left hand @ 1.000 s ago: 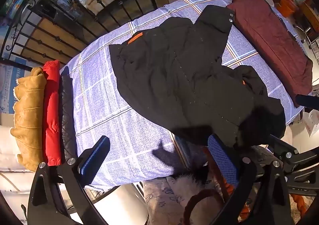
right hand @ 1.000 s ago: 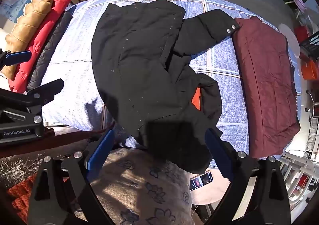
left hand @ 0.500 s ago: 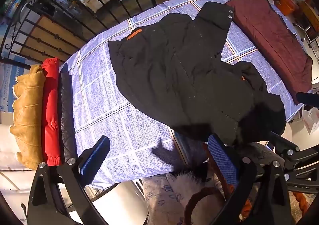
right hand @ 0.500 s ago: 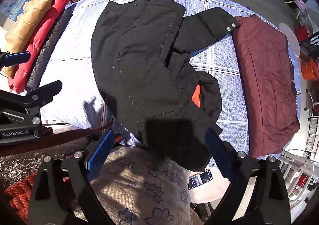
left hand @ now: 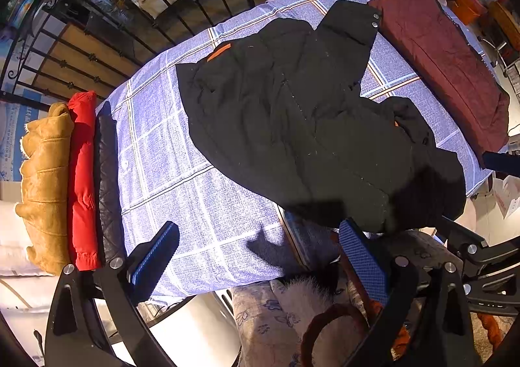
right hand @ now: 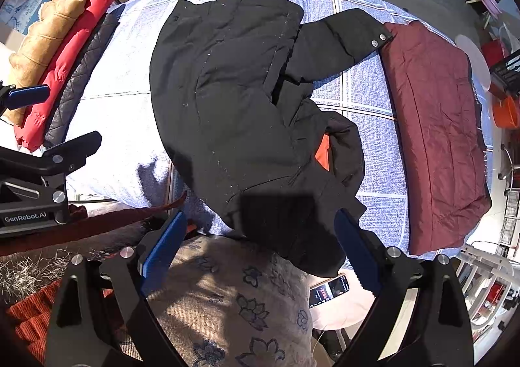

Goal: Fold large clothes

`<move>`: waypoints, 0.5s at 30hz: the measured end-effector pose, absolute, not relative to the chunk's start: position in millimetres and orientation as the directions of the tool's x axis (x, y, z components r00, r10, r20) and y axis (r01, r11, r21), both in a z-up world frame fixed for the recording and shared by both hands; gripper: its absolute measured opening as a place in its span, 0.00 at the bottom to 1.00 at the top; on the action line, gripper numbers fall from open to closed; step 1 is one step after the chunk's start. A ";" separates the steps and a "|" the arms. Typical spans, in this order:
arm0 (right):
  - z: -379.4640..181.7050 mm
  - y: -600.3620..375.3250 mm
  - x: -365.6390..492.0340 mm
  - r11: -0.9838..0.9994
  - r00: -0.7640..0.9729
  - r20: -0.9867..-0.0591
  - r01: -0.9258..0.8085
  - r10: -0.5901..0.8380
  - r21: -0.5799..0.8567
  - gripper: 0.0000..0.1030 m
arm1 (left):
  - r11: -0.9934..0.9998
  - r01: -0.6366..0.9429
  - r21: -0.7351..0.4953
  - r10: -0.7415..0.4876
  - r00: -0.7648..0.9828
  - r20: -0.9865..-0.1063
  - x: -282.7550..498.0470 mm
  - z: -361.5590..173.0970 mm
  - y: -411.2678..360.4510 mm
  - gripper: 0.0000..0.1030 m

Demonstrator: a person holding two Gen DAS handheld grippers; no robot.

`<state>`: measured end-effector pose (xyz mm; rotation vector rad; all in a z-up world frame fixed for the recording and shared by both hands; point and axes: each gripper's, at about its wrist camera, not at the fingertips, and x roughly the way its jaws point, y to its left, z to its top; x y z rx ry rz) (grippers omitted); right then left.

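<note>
— What sits nearest you?

— My left gripper [left hand: 256, 253] and right gripper [right hand: 260, 240], both with jaws spread wide and holding nothing, above the near edge of the bed. Under the right one lies a floral cushion [right hand: 234, 295], a phone [right hand: 328, 292] just beside it.

— And the surface?

— A blue checked sheet [left hand: 169, 152] covers the bed. The black jacket [left hand: 292, 120] sprawls across the middle, its near end hanging over the front edge, one sleeve [right hand: 341, 38] reaching to touch the folded maroon garment [right hand: 438, 139].

— Anything one camera alone catches?

— Only the right shows the phone; the left shows an orange tab [left hand: 218, 52] at the jacket's far hem.

— Room to move?

— Bare sheet lies left of the jacket, up to the tan [left hand: 45, 178], red [left hand: 83, 172] and quilted black coats [left hand: 105, 172] stacked along that edge. A black iron railing [left hand: 182, 6] stands beyond.
</note>
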<state>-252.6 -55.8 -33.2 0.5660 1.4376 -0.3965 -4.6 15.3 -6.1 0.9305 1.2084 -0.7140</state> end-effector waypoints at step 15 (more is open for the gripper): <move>-34.8 -56.2 -251.8 0.808 0.106 -0.991 0.574 0.086 0.132 0.88 | 0.467 0.859 0.210 0.026 0.224 -0.974 -4.3 -6.8 18.2 0.94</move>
